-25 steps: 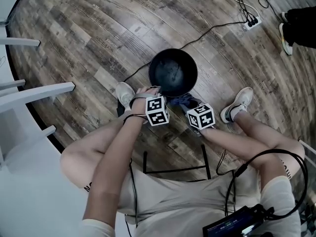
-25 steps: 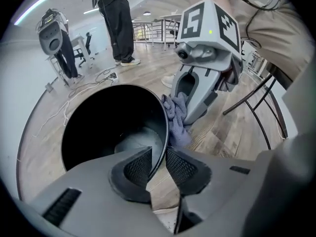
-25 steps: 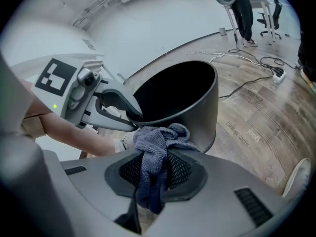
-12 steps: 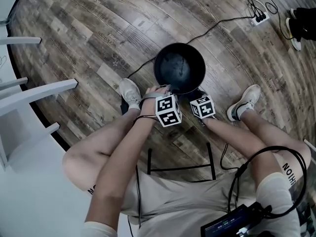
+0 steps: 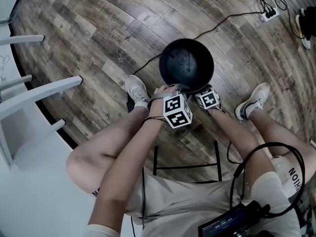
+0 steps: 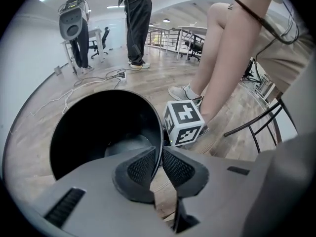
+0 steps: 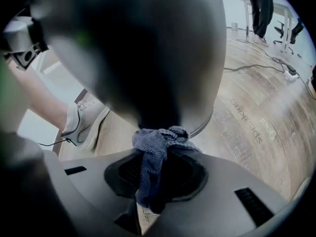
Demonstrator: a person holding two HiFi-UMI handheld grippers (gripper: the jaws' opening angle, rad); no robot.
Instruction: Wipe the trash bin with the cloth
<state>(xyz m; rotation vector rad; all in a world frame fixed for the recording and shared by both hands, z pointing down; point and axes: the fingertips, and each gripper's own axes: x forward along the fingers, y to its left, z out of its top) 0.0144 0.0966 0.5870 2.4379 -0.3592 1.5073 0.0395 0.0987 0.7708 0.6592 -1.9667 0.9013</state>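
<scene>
Trash bin: the round black plastic trash bin stands upright on the floor between the person's feet. Its near rim is now clamped, where a second ago it was free.
Left gripper: the left gripper has just been closing its jaws. They now pinch the thin rim, one pad inside the bin and one outside.
Right gripper: the right gripper is pressed together on the cloth. It has come down from rim level to low beside the bin's outer wall.
Cloth: the bunched blue-grey knitted cloth sticks out of the jaws and appears to press on the wall just above the base ring.
Meaning: the bin looks steadied, so the outside wipe seems about to begin or only just begun.
Edges: the rim grip is narrow, so a hard sideways rub could tip the bin or slip the pads off.
Open room: the brown wood-plank floor lies free beyond the bin. The white shoe and the black cable crowd its near and far sides.
</scene>
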